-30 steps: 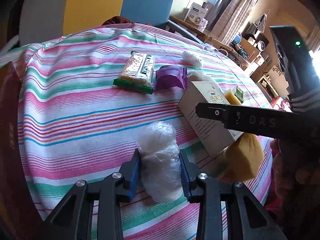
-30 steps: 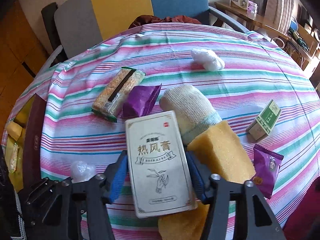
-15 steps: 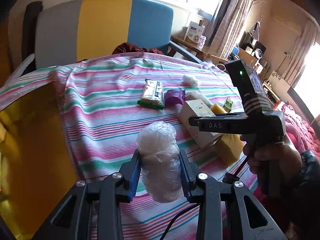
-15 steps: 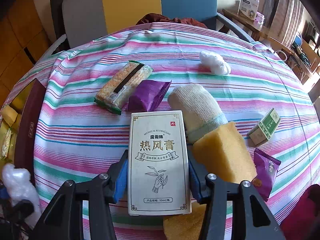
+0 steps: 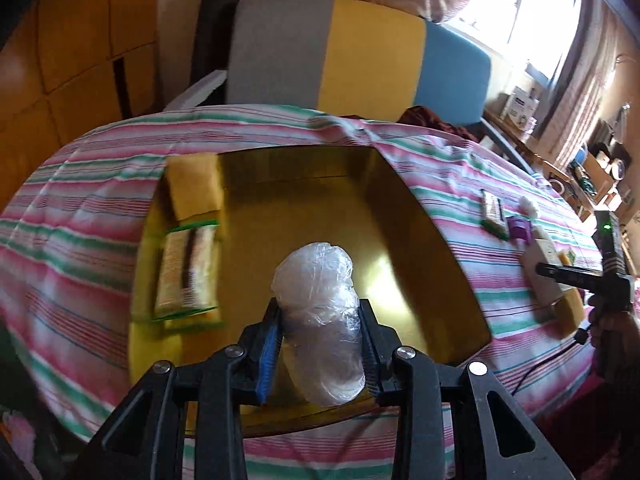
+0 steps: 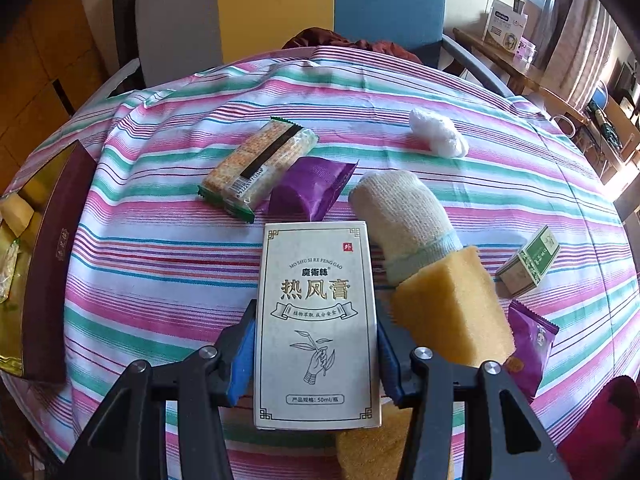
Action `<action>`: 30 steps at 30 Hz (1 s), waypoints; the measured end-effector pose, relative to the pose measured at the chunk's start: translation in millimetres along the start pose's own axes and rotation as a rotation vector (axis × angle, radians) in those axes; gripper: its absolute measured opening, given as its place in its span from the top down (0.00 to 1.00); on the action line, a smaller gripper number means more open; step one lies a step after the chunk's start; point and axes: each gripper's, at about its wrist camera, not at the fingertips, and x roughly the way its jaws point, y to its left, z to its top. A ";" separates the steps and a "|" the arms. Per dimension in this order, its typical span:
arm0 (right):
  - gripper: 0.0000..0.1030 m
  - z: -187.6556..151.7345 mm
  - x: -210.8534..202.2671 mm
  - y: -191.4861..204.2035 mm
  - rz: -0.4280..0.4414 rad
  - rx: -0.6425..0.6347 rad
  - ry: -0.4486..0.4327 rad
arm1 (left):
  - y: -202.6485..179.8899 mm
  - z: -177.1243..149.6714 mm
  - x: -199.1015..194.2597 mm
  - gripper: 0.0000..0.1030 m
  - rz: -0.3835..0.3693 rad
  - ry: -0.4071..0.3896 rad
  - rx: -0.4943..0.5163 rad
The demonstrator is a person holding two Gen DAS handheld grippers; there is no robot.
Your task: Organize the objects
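My left gripper (image 5: 320,312) is shut on a clear plastic-wrapped bundle (image 5: 316,276) and holds it above a gold-lined tray (image 5: 304,184). Inside the tray, along its left side, lie a yellow sponge (image 5: 194,186) and a green-edged snack bar (image 5: 188,270). My right gripper (image 6: 316,316) is shut on a white carton with Chinese lettering (image 6: 316,280), its blue pads pressed against both long sides. The carton rests low over the striped tablecloth (image 6: 160,264).
Around the carton lie a snack bar (image 6: 258,164), a purple packet (image 6: 310,192), a rolled cream towel (image 6: 404,220), a yellow sponge (image 6: 452,312), a small green-and-white box (image 6: 528,264) and a white wad (image 6: 438,138). The tray's dark red wall (image 6: 52,264) is at the left. A chair (image 6: 280,8) stands behind.
My left gripper has swung left and risen with the plastic bundle, from over the cloth to over the gold tray. My right gripper has stayed in place on the carton.
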 end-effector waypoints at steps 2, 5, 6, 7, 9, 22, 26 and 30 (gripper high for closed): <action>0.50 -0.5 -0.3 2.3 -0.001 -0.010 -0.002 | 19.7 -4.8 0.9 0.65 0.055 0.011 -0.017; 0.50 -1.3 -0.7 4.5 0.000 -0.019 -0.003 | 35.9 -10.6 5.7 0.65 0.106 0.029 -0.030; 0.50 -1.4 -0.8 5.2 -0.002 -0.022 -0.004 | 38.4 -12.6 8.5 0.65 0.121 0.038 -0.030; 0.50 -1.5 -0.9 5.3 -0.002 -0.024 -0.005 | 40.4 -15.2 9.6 0.65 0.130 0.046 -0.030; 0.50 -1.9 -1.2 5.8 0.000 -0.024 -0.005 | 41.7 -19.2 13.1 0.64 0.147 0.059 -0.028; 0.50 -4.0 -2.3 8.7 0.003 -0.038 -0.007 | 41.2 -33.9 13.6 0.41 0.253 0.045 0.021; 0.50 -3.9 -2.3 8.7 0.002 -0.038 -0.007 | 38.2 -36.0 6.6 0.41 0.275 0.013 0.033; 0.50 -3.8 -2.6 8.2 0.000 -0.036 -0.010 | 41.2 -35.4 -5.8 0.41 0.267 -0.035 -0.006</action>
